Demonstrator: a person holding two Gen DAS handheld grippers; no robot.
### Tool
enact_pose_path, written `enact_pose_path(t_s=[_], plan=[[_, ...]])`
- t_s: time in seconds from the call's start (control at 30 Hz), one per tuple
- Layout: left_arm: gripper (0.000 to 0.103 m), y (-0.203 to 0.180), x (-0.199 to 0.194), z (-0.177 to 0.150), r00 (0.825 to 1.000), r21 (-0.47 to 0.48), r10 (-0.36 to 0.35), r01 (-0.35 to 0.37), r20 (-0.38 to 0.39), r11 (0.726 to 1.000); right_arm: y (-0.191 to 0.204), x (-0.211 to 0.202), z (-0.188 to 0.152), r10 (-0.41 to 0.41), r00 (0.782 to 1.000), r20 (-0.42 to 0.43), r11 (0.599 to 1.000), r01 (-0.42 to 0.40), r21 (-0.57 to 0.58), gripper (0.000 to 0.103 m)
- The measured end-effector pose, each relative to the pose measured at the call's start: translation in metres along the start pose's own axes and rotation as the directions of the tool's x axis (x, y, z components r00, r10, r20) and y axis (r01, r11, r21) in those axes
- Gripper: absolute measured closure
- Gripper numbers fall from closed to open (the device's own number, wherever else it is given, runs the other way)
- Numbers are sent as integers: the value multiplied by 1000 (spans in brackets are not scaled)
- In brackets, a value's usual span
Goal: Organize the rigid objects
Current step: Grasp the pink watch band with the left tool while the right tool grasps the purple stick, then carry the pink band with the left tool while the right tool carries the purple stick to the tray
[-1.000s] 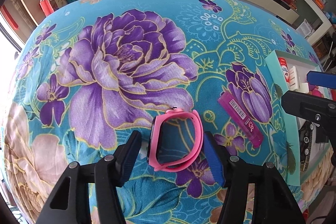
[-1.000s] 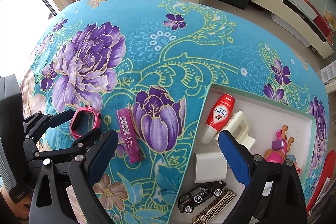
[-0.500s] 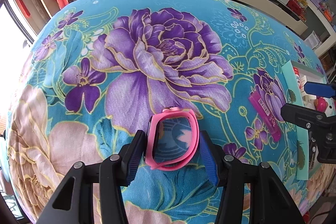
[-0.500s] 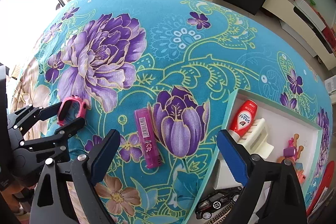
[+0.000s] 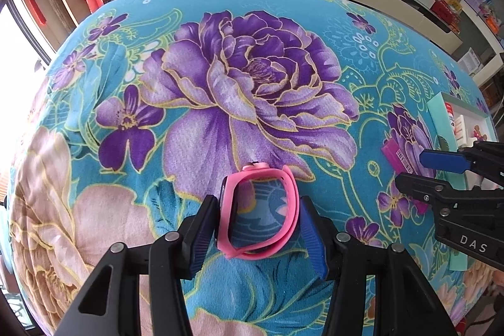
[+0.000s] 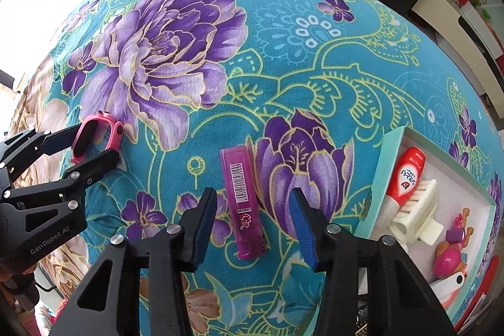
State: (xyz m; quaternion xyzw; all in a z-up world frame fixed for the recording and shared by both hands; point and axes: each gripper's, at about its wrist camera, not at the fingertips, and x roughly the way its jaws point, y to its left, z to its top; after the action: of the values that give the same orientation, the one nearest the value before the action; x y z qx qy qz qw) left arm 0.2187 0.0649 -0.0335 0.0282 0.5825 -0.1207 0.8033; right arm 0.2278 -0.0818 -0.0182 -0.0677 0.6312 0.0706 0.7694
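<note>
A: What is changed from a second ago?

B: The right gripper (image 6: 252,225) is brought lower over the floral cloth (image 6: 283,59), and its jaws have just been closing. The magenta lighter (image 6: 244,207) is now framed between them, but the pads (image 6: 300,229) are not seen pressing on it; a gap is left on each side. Earlier the same jaws were spread wide, with the lighter off to their left.

A: And the left gripper (image 5: 256,229)?

B: It is shifted across the cloth, and its pads are now set against both sides of the pink watch (image 5: 258,213), where a gap was seen a second ago.

A: How is the watch described?

B: A closed pink loop of strap stood on its edge on the cloth, with a dark face turned toward the left pad.

A: The lighter?

B: Translucent magenta, with a barcode label, laid flat beside a purple tulip print, left of the pale green tray (image 6: 382,178), in which a red-and-white tube (image 6: 406,175) and a white clip (image 6: 415,210) are kept.
</note>
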Motion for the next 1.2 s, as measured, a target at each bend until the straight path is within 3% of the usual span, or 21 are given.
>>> enact_pose_path(t_s=[0.1, 0.47, 0.7, 1.2], plan=[[48, 1, 3, 1, 1000, -3, -3, 3, 1, 1000, 2, 7, 0, -6, 1000, -14, 1000, 6, -8, 63], [49, 0, 6, 3, 1000, 9, 22, -22, 13, 1000, -2, 21, 8, -3, 1000, -7, 1000, 3, -17, 64], [49, -4, 3, -1, 999, 12, 38, -38, 2, 999, 1, 9, 3, -18, 1000, -9, 999, 18, -41, 83], [50, -47, -36, -3, 999, 42, 21, -23, 42, 999, -14, -32, -32, -10, 1000, 19, 999, 10, -31, 83]])
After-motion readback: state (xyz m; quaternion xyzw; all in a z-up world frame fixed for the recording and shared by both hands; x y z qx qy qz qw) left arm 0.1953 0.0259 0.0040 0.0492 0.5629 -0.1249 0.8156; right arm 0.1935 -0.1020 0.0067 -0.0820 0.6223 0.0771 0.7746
